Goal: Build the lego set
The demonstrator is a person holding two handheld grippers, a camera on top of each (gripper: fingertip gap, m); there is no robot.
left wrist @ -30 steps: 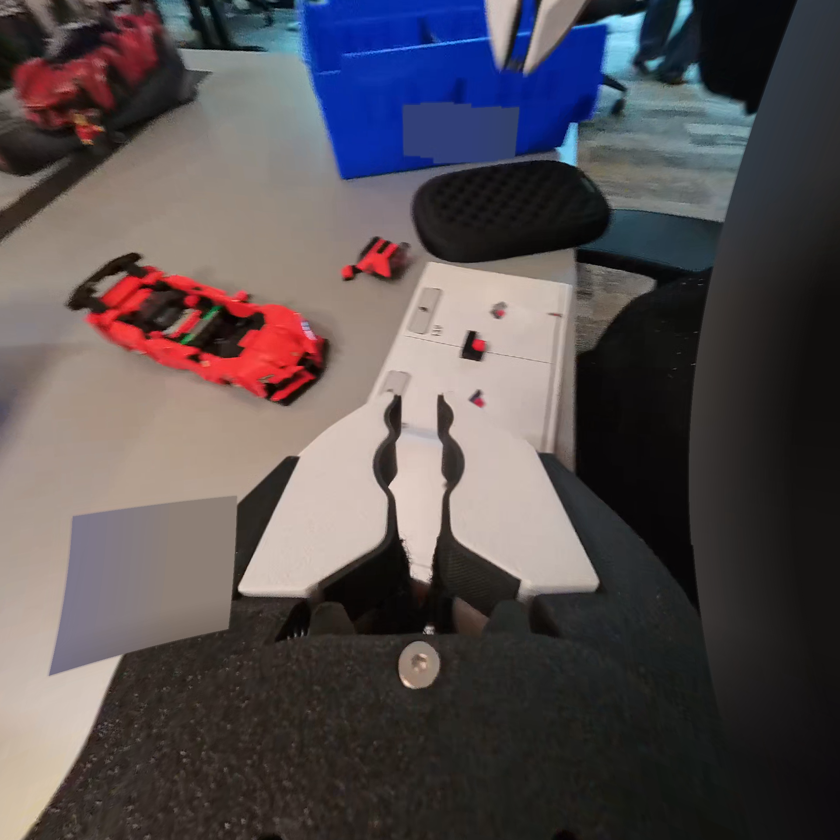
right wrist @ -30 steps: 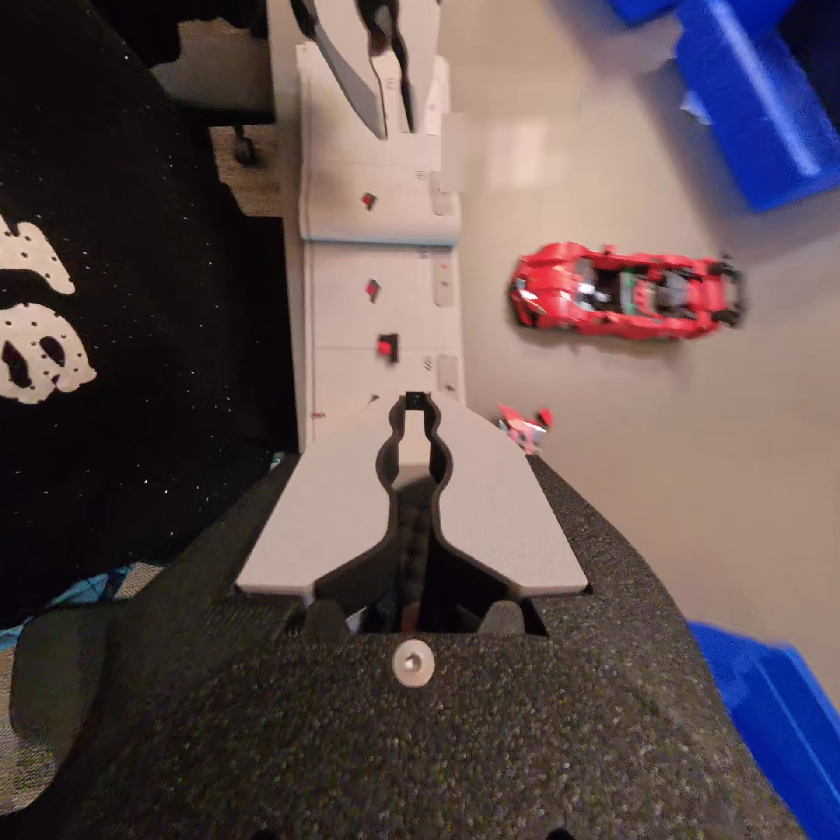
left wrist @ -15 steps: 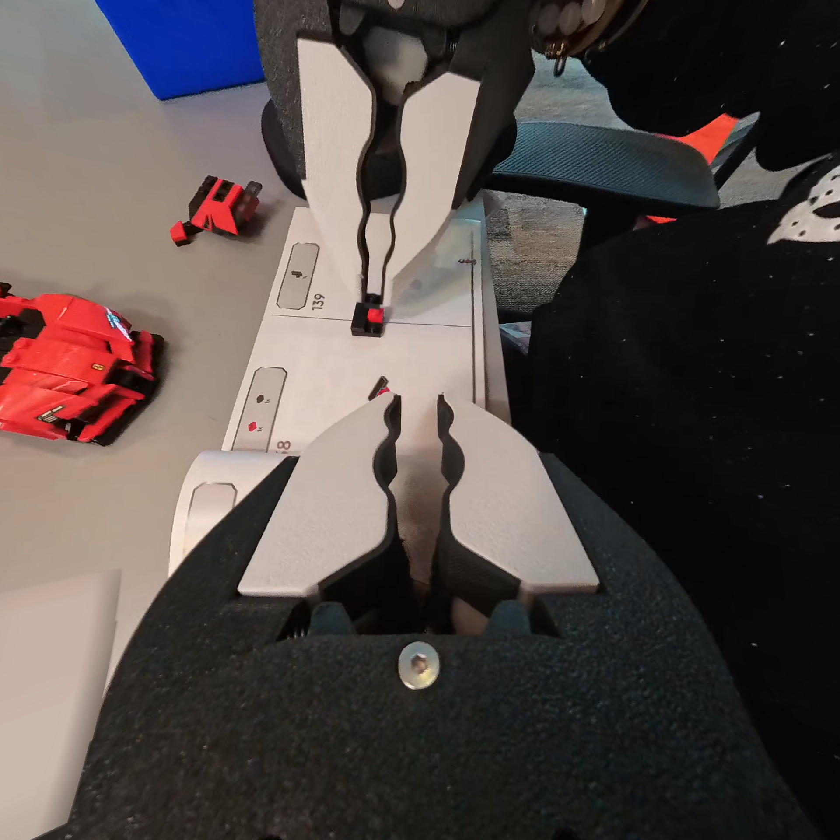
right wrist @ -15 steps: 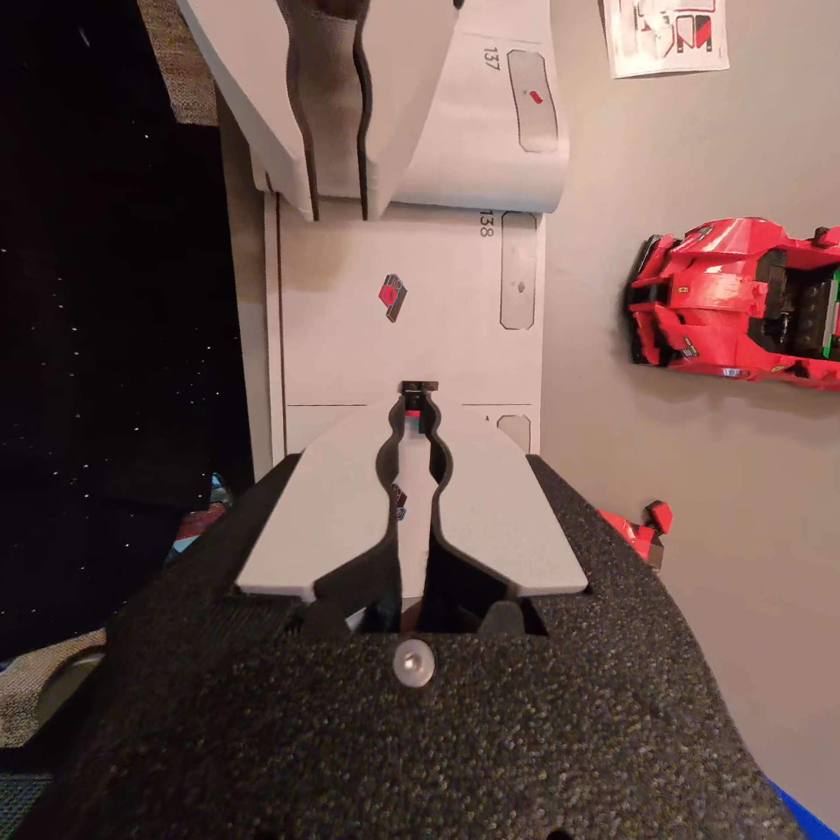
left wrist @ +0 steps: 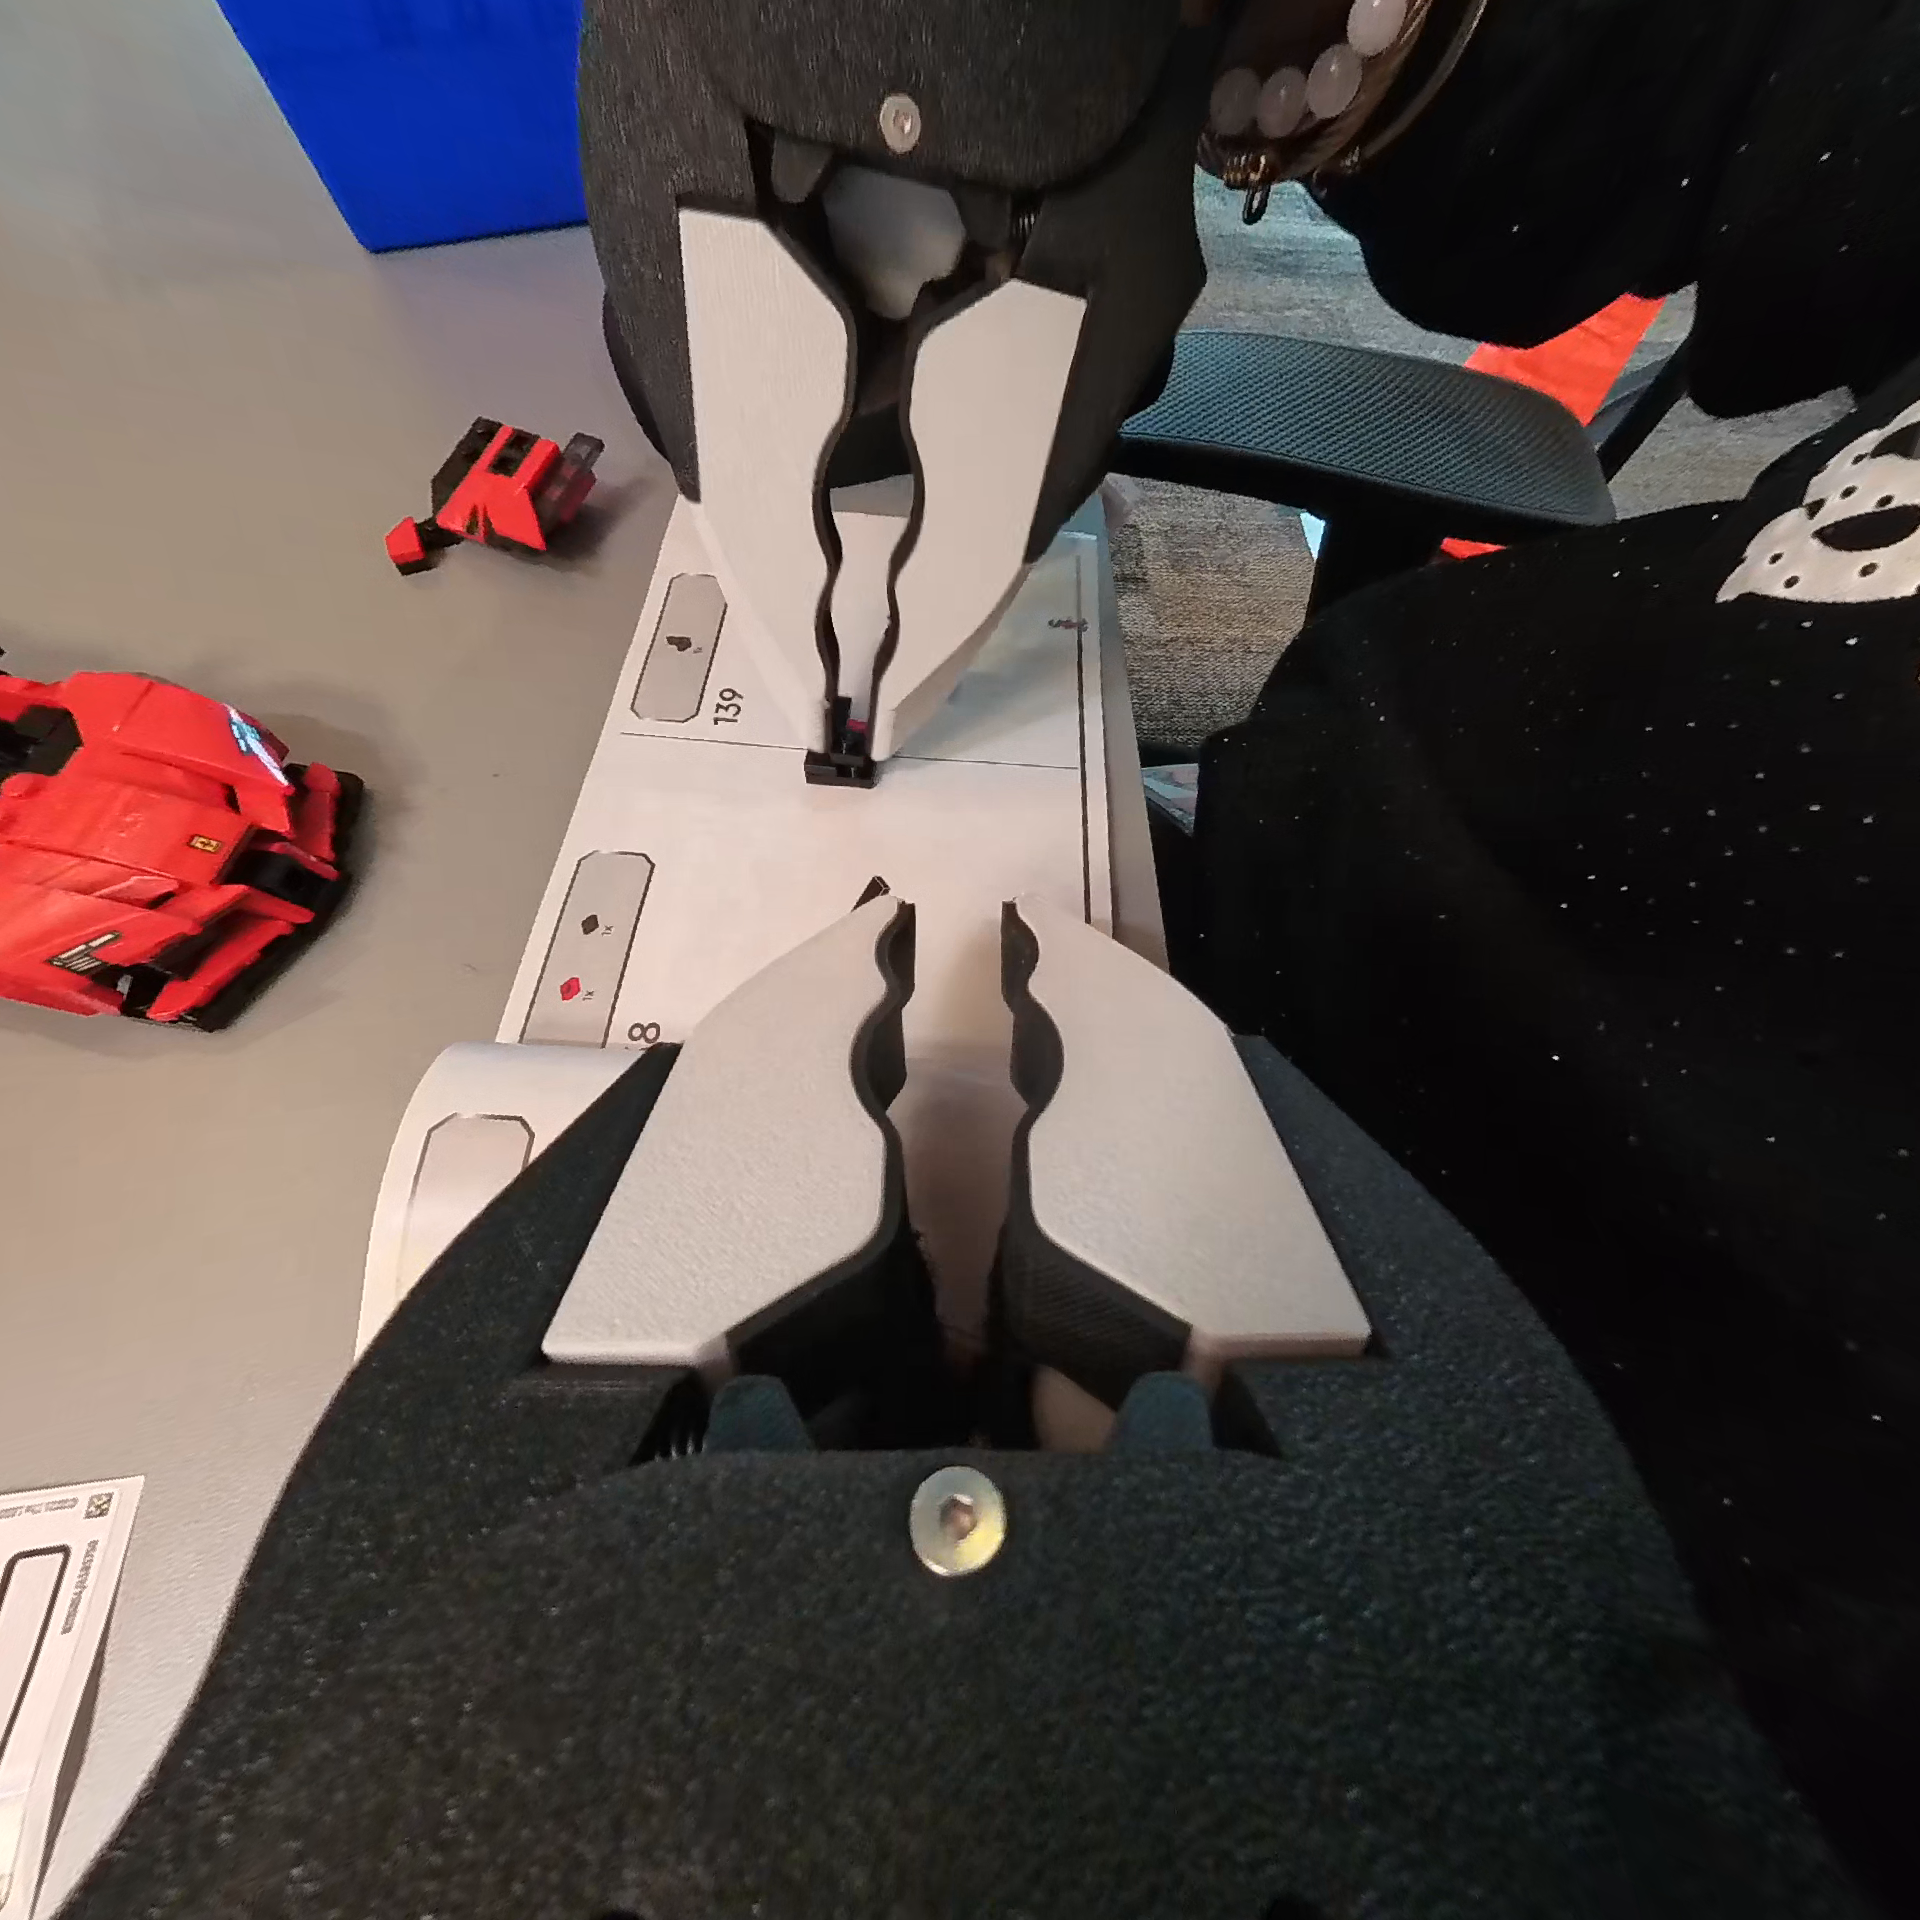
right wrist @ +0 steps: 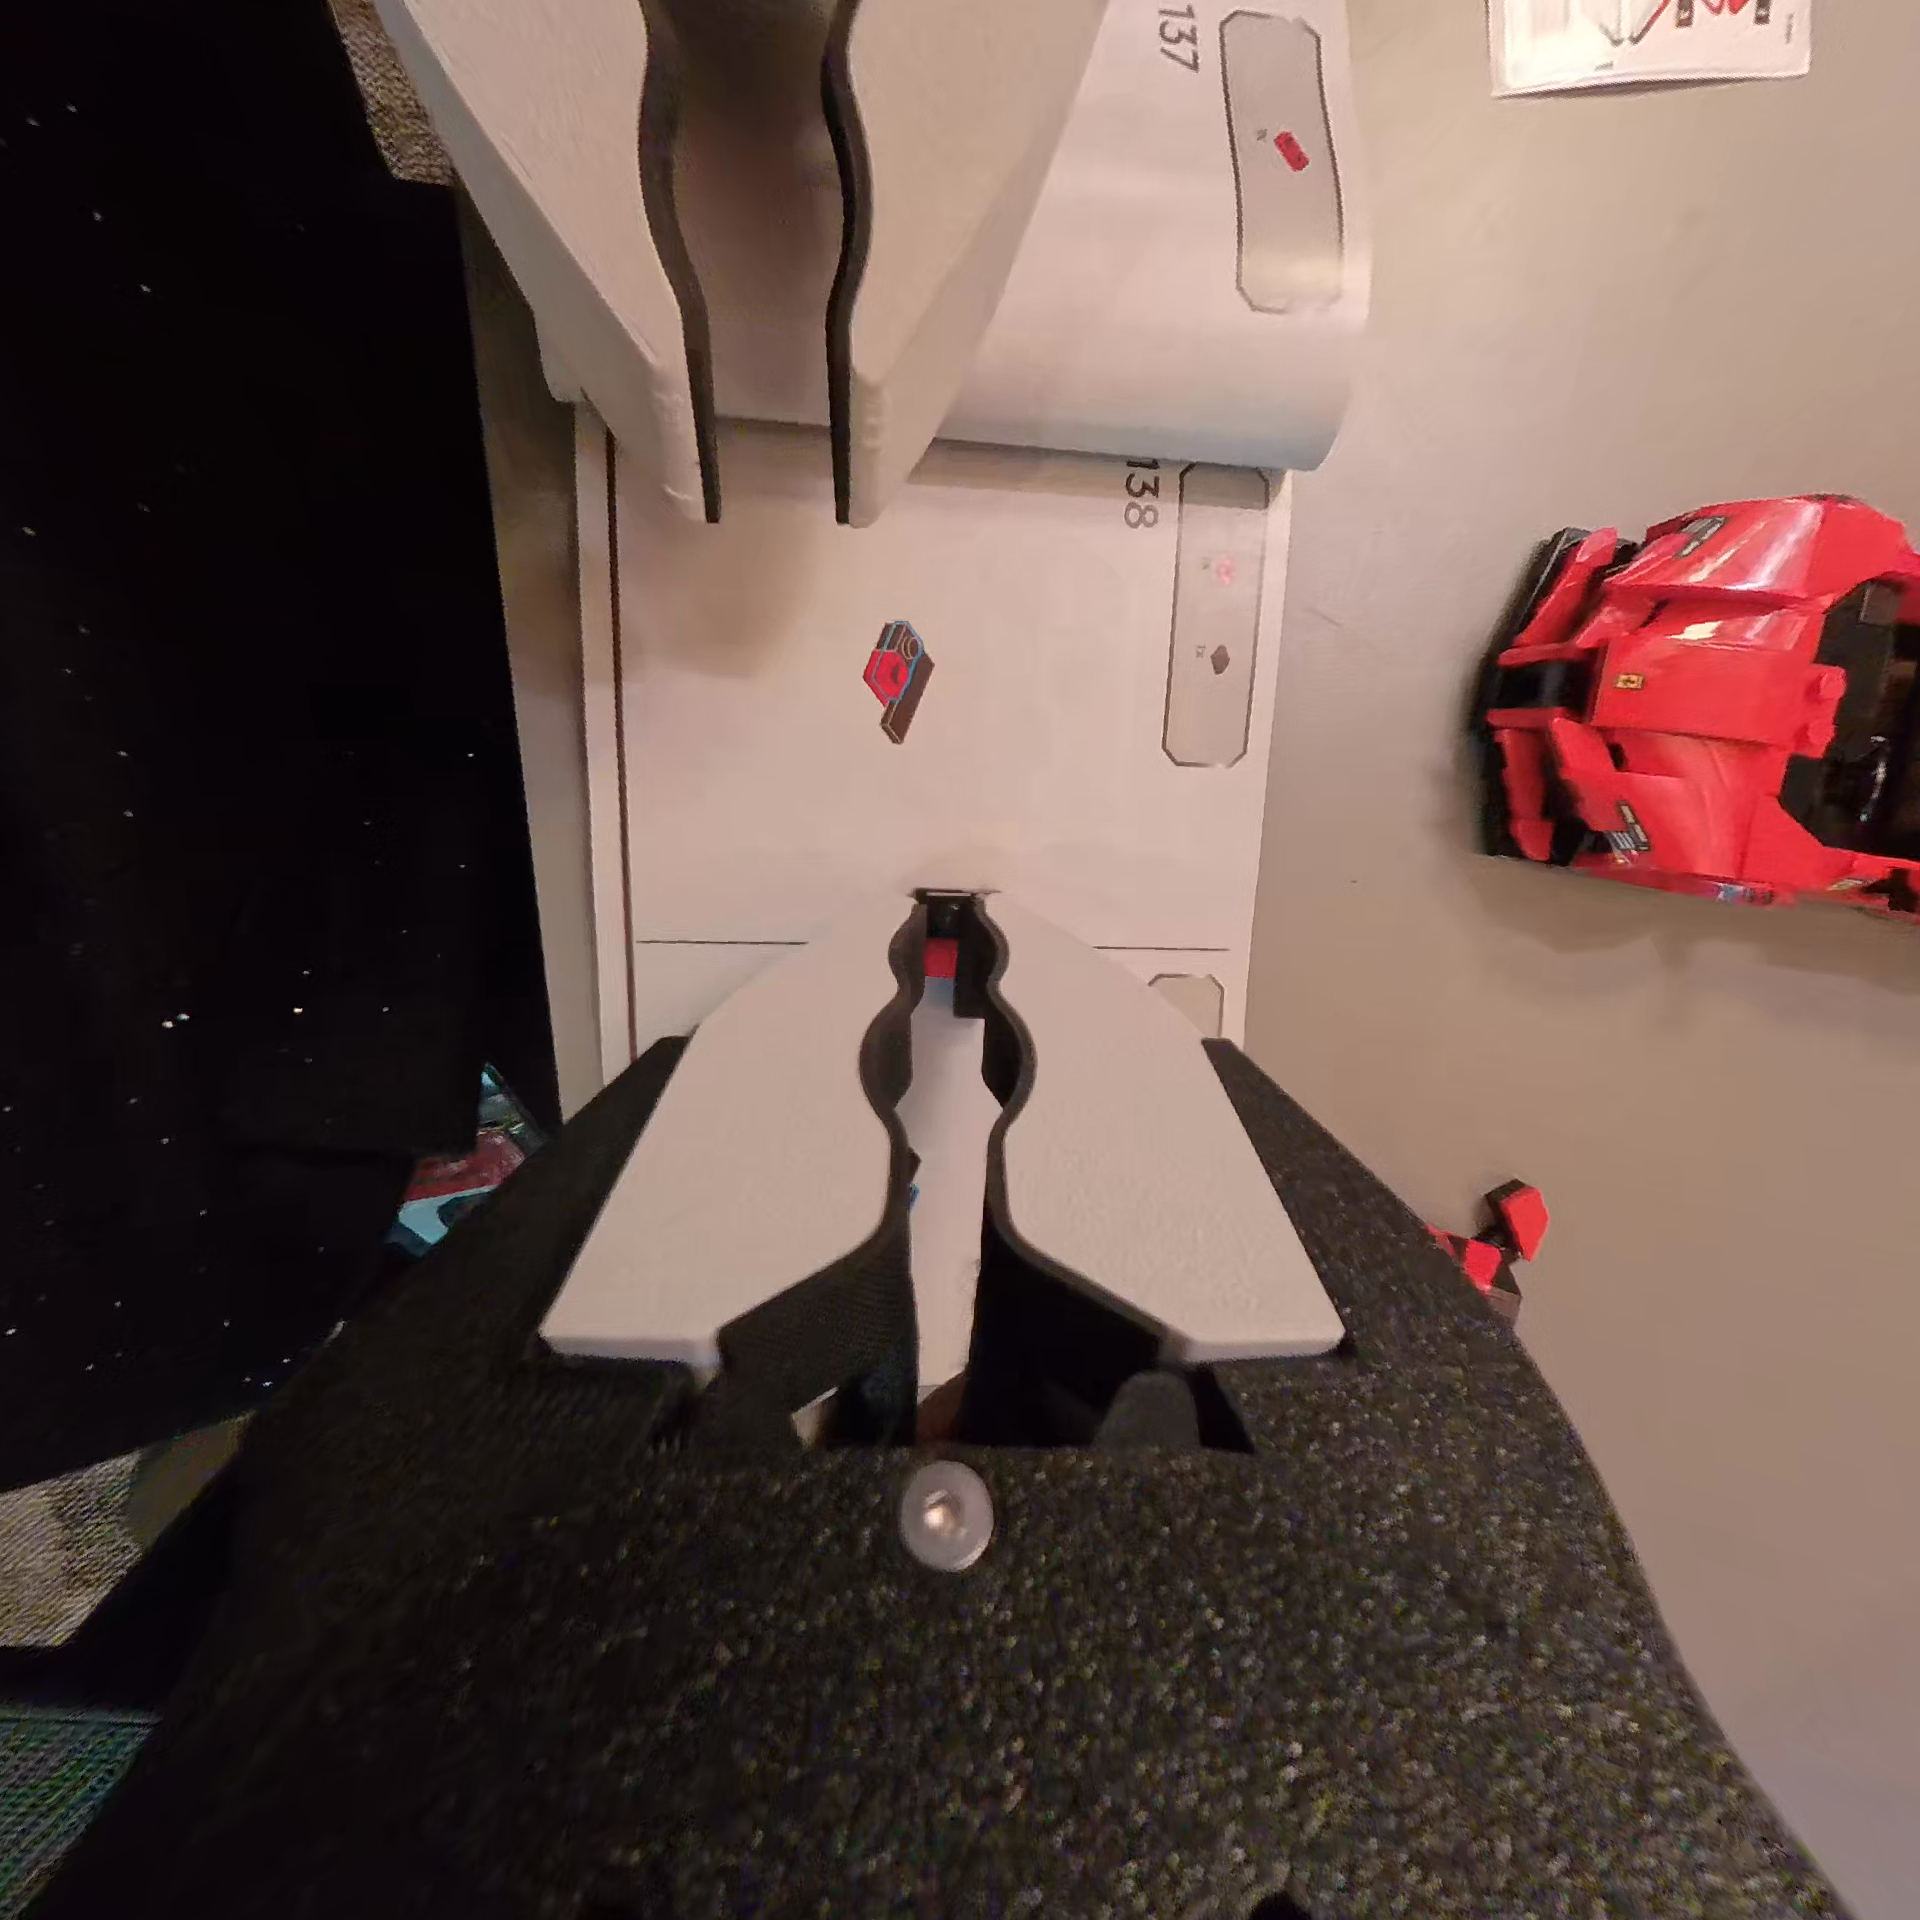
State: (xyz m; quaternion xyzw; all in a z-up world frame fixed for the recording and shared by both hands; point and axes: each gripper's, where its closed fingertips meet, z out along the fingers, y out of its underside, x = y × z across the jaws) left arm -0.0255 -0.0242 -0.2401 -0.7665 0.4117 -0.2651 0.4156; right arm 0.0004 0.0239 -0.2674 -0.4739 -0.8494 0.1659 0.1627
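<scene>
Your right hand-held gripper point(right wrist: 951, 920) is clenched on a small black-and-red brick piece point(left wrist: 840, 764), tips pointed down so the piece rests on the open instruction booklet point(left wrist: 727, 852) at the near edge of the desk point(left wrist: 260, 364). Pinning it against the flat page probably steadies it so you can seat the little red brick on the black one, or lift the pair cleanly. Your left hand-held gripper point(left wrist: 956, 906) is released, with a clear gap between its fingers and nothing in it; it hovers low over the booklet just short of the piece, likely ready to help or to take it over.

The red car point(left wrist: 145, 852) sits on the desk to the left of the booklet, well apart from both grippers, and a small red-and-black sub-assembly point(left wrist: 499, 499) lies farther off beside the booklet's far end.

The left wrist view shows you the right gripper from the front, the black base of the piece touching the paper, and a blue bin point(left wrist: 416, 114) at the far side. The right wrist view shows instead the red part wedged between the fingertips, the printed picture of the step, and a loose sheet point(right wrist: 1652, 42) beyond the booklet.
</scene>
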